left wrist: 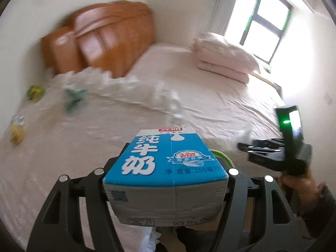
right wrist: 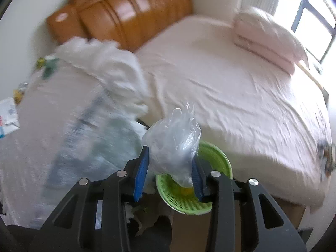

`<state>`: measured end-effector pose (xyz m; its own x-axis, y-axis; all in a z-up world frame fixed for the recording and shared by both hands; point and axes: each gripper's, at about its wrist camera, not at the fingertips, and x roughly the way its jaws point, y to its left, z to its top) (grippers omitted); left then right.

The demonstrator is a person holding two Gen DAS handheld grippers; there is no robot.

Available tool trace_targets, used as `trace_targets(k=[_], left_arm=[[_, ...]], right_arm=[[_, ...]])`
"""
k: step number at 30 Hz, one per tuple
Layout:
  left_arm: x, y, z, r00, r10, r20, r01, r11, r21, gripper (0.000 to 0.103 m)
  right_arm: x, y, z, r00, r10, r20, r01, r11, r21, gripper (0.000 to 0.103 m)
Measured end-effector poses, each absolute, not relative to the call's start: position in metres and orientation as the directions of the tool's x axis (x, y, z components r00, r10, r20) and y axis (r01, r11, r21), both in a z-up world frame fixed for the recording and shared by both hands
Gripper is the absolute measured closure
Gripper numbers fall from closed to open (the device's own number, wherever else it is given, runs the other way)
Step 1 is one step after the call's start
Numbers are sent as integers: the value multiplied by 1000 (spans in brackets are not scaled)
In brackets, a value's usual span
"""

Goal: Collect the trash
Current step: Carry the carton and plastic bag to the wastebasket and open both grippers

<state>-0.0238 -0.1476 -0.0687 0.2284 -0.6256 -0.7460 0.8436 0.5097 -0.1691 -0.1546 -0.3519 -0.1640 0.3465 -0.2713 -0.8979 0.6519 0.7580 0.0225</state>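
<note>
My left gripper (left wrist: 166,180) is shut on a blue and white milk carton (left wrist: 166,166) and holds it above the bed's near edge. My right gripper (right wrist: 171,174) is shut on a crumpled clear plastic bag (right wrist: 172,140) and holds it over a green basket (right wrist: 212,157) by the bed. The basket's rim (left wrist: 222,154) peeks out behind the carton in the left wrist view. The right gripper (left wrist: 273,149) also shows at the right of that view. More trash lies at the bed's left: a green wrapper (left wrist: 73,98), a yellow-green wrapper (left wrist: 34,92) and a yellow piece (left wrist: 16,133).
The bed (right wrist: 231,88) has a pink sheet, a wooden headboard (right wrist: 130,10) and a folded pink quilt (right wrist: 271,40) near the window. A white lacy cover (left wrist: 117,84) is bunched across the bed. Papers (right wrist: 7,113) lie at the far left.
</note>
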Motion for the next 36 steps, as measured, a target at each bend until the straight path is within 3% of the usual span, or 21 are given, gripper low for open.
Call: trace_targets(k=[3,6,7,13,27,31,36], left_arm=[[-36,-167,-75,195,-626,-755,866,471,-167,40],[-49,-184,-79,166,-621,-766,885,437,-162,40],[-53,-189,-79,162,-620,-768,890,428,-158,40],[-69,-221,-80,125,-619,-776,910,383,-159,40],[-129,-322,-97,-53,-586,-809,959,195,-204,39],[-143,-339,-95,-49,-593,-804,970,164,-181,17],[-150,-346,-81,-27,-615,-788,977,151,-151,9]], right_arm=[[-171,-373,-190,311,-266,-912,698,715,29,58],[-182,-389,-204,278,-293,-915,755,655,20,25],[-190,-393,-202,275,-302,-913,765,643,18,19],[-221,-411,-178,288,-367,-885,807,590,18,3],[-276,-444,-131,286,-432,-855,839,545,5,3],[-287,-452,-131,280,-435,-856,850,526,11,3],[-293,-456,-135,276,-423,-863,862,506,27,3]])
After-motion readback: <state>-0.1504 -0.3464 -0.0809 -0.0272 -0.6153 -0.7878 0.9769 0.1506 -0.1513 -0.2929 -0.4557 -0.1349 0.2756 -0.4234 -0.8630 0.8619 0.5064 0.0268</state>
